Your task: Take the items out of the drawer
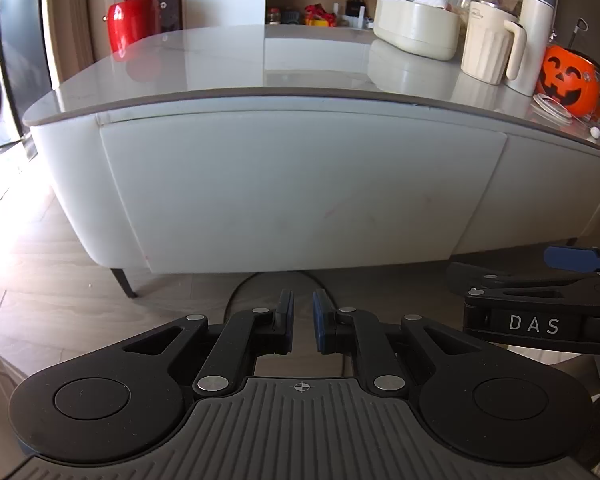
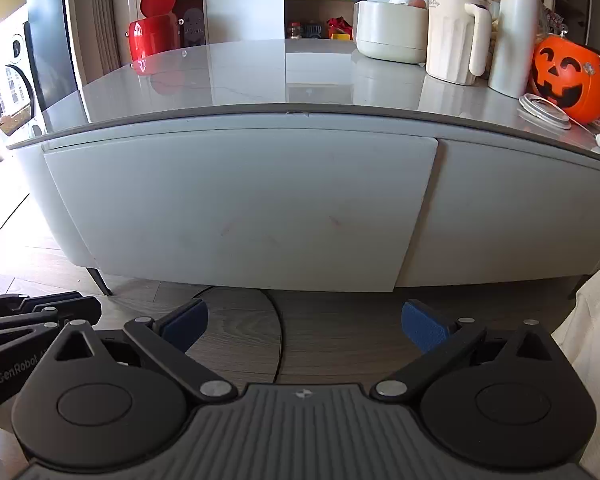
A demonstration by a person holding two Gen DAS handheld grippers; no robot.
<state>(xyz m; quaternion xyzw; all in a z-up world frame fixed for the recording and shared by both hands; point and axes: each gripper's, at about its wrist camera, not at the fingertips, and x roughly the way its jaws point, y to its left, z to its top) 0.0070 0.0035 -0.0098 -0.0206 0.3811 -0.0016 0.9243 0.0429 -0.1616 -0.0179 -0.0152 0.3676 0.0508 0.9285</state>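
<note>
A white drawer front [image 1: 300, 188] [image 2: 240, 200] fills the side of a low white table under its grey glossy top [image 1: 220, 64] [image 2: 240, 76]. The drawer looks pushed in, and whatever lies inside is hidden. My left gripper [image 1: 303, 320] hovers over the wooden floor a short way before the drawer, its blue pads nearly together and holding nothing. My right gripper [image 2: 303, 320] is level with it on the right, open wide and empty. One of its blue fingertips [image 1: 571, 258] shows at the right edge of the left wrist view.
On the table's right end stand a cream bowl [image 1: 415, 28], a cream jug [image 1: 491, 44], a tall white flask [image 2: 515, 28], an orange pumpkin bucket [image 2: 567, 80] and a flat lid [image 2: 543, 112]. A red bin [image 1: 132, 24] stands behind the table's left side. A black cable [image 2: 280, 340] runs across the floor.
</note>
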